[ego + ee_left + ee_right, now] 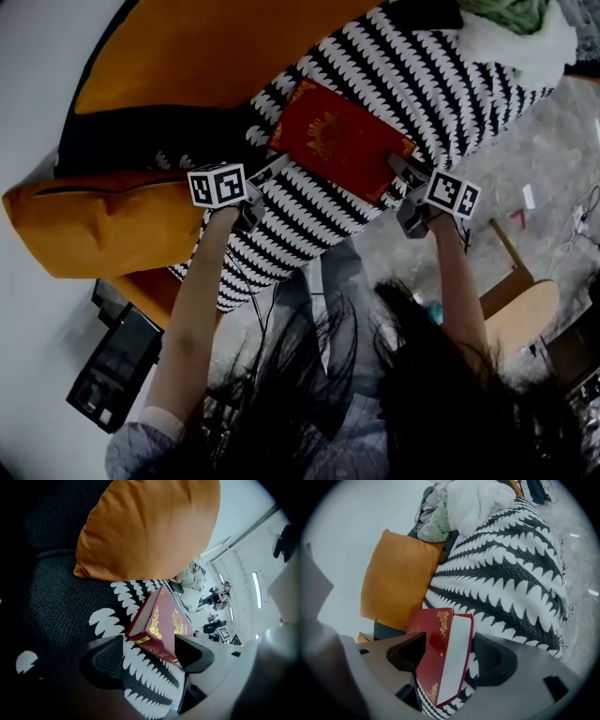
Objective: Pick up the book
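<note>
A red book (339, 139) with gold print lies flat on a black-and-white patterned blanket (412, 66). My left gripper (269, 172) is at the book's near-left end, and my right gripper (401, 176) is at its right end. In the left gripper view the book's corner (161, 620) sits between the spread jaws of the left gripper (151, 645), with a gap on the left side. In the right gripper view the book (433, 660) stands edge-on inside the right gripper (449, 644), its white page edge apart from the right jaw. Neither gripper is pressing on it.
An orange cushion (94, 220) lies left of the book, with a larger one (206, 47) behind it. White and green cloth (511, 19) is heaped at the blanket's far end. A wooden chair (520, 314) and a black case (117, 361) stand on the floor.
</note>
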### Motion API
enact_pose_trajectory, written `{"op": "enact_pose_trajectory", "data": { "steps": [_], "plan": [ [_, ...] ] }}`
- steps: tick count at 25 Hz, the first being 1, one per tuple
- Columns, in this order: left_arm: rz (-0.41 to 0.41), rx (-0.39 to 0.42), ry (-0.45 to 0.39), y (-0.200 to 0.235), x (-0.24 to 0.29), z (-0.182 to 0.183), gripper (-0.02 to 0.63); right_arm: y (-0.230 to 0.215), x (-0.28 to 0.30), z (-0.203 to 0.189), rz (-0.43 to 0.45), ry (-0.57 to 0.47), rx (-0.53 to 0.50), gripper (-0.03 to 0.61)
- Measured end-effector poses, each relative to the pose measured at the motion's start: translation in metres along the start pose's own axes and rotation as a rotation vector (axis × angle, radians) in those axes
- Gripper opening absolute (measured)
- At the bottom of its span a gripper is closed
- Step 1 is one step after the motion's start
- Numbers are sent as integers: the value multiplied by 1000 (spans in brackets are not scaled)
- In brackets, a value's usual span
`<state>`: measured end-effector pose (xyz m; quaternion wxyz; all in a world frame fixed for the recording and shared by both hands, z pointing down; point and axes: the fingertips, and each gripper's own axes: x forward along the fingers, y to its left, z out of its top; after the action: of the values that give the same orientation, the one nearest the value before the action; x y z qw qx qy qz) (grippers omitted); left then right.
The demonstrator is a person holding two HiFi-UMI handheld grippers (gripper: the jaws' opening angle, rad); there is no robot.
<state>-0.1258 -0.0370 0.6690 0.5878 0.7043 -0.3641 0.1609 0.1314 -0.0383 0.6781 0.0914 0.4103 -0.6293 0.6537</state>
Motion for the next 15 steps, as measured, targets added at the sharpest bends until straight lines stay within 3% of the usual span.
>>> {"op": "enact_pose_trajectory", "data": {
  "steps": [15],
  "plan": [
    [-53, -70, -46, 2, 12, 10, 333, 3, 7, -2, 42, 23, 15, 307]
  ]
}}
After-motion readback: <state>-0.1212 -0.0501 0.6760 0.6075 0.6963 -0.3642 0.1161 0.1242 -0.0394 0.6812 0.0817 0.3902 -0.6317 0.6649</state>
